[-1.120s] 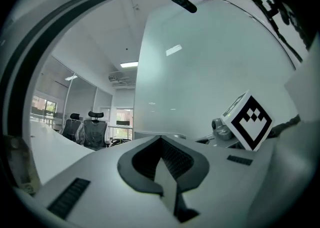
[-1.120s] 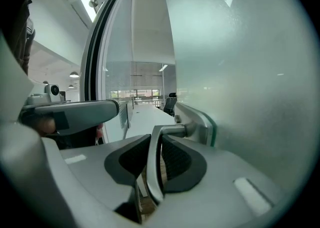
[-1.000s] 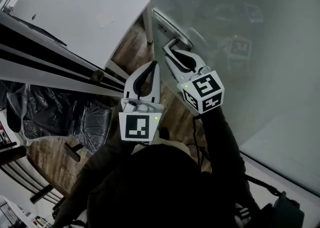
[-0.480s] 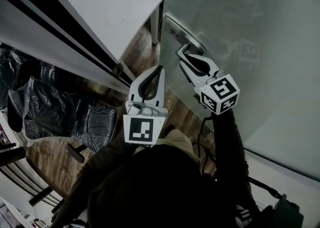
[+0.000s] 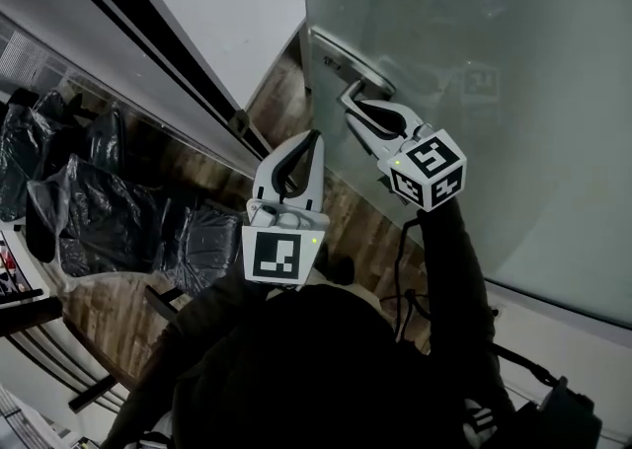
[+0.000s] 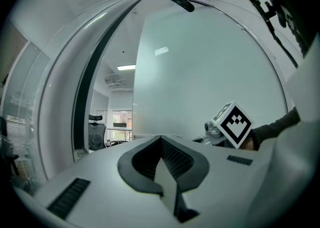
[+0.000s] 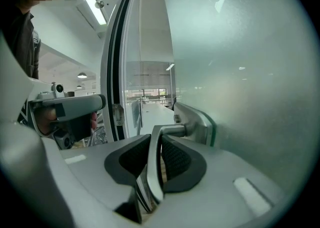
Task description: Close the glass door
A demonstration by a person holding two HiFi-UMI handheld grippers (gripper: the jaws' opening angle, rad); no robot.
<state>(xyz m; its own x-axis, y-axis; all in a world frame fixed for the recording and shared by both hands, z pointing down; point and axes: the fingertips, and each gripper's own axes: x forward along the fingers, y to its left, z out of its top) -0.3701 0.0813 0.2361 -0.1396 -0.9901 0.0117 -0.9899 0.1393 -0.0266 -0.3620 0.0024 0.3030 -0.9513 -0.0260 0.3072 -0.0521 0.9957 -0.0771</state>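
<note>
Right gripper (image 5: 355, 107) was clamped on handle (image 7: 170, 130) of glass door (image 5: 494, 42), upper centre. Left gripper (image 5: 314, 138) was closed, empty; lower left of handle.

Frosted glass door (image 5: 494, 62) upright, part open; metal lever handle (image 7: 172, 131) nr edge.

White moulded shell on left gripper (image 5: 312, 139); black ribbed pads (image 6: 172, 159) lining jaws, dark vent slots (image 6: 67, 197) on top. Same white shell and black pads on right gripper (image 5: 351, 100). Each bears cube with black-and-white square markers: left cube (image 5: 276, 255), right cube (image 5: 430, 169). Small green light (image 5: 313, 239) beside each. Dark long sleeve (image 5: 449, 260), dark top (image 5: 316, 368). Black cable (image 5: 399, 250) alongside sleeve.
</note>
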